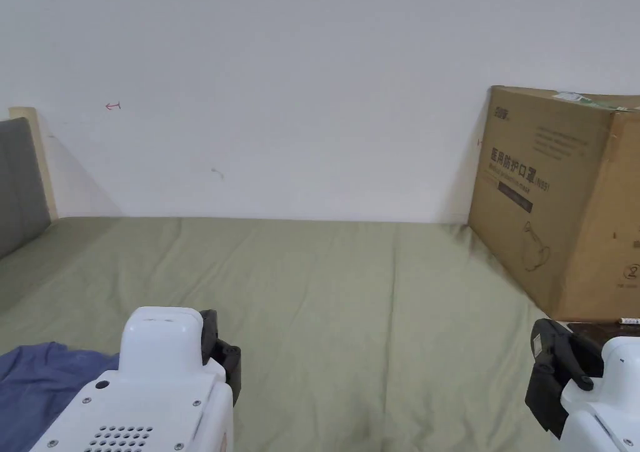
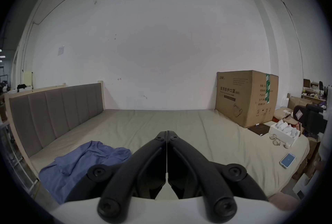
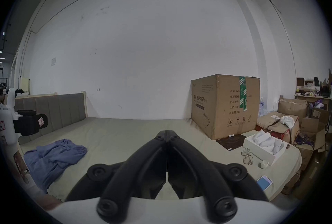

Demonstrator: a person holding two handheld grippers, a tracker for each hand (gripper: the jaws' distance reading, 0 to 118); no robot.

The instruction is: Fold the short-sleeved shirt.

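Lying across most of the scene is a big bed with a green sheet, and the blue shirt sits in a crumpled heap at its near left corner, by the grey headboard. It is not spread out yet, so I cannot tell which way its long side runs. A large cardboard box stands at the far right corner, well apart from the shirt. Near the right edge lie a white tray, a pair of glasses and a phone. The left gripper hangs above the sheet with its jaws pressed together on nothing, and the shirt lies just to its left and a bit lower. The right gripper is also clenched on nothing and is much farther from the shirt. So the left one looks like the better one to reach first. Nothing lies between it and the shirt.
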